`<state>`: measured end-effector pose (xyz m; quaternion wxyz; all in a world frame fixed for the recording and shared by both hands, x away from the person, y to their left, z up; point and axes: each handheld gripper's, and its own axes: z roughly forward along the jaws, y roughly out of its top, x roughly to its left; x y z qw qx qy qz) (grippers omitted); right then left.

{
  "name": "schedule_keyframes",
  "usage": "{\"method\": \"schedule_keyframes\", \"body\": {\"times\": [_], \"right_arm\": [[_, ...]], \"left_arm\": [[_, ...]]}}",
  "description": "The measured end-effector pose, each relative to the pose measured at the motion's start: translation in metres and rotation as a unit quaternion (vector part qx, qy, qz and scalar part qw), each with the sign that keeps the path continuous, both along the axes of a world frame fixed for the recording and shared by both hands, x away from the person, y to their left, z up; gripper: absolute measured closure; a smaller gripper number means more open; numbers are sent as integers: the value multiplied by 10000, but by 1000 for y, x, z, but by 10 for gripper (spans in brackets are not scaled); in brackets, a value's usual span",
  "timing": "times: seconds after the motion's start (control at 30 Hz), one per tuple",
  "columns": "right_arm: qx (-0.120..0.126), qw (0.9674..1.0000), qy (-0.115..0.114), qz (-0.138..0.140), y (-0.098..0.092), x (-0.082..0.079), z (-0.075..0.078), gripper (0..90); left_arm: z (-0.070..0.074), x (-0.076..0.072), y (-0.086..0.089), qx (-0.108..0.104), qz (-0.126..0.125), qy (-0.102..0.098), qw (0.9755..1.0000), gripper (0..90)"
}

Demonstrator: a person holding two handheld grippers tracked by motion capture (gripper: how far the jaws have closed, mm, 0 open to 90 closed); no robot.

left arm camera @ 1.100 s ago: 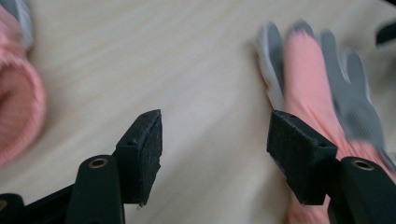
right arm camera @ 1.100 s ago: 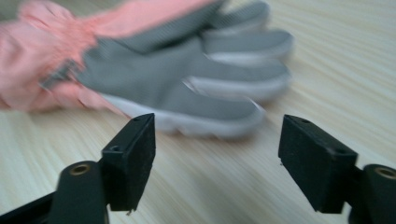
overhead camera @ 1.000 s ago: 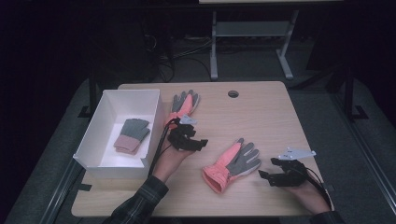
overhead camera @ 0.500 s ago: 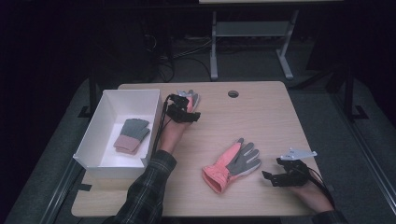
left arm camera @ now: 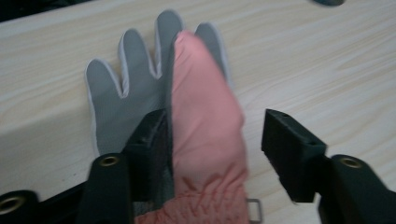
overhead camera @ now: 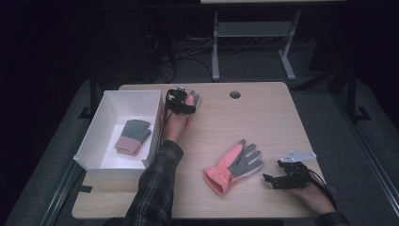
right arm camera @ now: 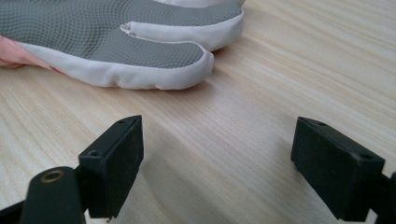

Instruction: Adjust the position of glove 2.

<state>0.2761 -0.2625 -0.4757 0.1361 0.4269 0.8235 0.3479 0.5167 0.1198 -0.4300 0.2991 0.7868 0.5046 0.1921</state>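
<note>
- Now, far glove (left arm camera: pixel 196 116) lies upper centre of high view, beside white box (overhead camera: pixel 101 136); long axis runs away from left claw (left arm camera: pixel 217 140), fingers farthest.
- Left claw's jaws straddle its pink fold, just been closing, right jaw clear.
- Right claw (overhead camera: pixel 277 178) spread, empty.
- No writing legible.

the high view looks forward and down over the whole counter (overhead camera: pixel 263 122). each gripper view rides low, looking along its own fingers, close to a glove; both gloves also lie in the high view.
</note>
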Motion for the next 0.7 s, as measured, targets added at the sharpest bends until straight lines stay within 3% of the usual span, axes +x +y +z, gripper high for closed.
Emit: {"method": "schedule_keyframes", "body": {"times": [0.13,0.3,0.5,0.7], "right_arm": [[13,10000,-3,21,-1,0,0,166],[15,10000,-9,42,0,0,0,166],[13,10000,15,18,-1,0,0,166],[8,10000,21,17,0,0,0,166]], "left_arm": [[-7,1,0,53,60,115,9999,593],[-4,-5,1,11,4,51,10000,796],[2,-27,-9,-222,-397,166,9988,800],[3,-58,-27,-292,-908,216,9952,795]]}}
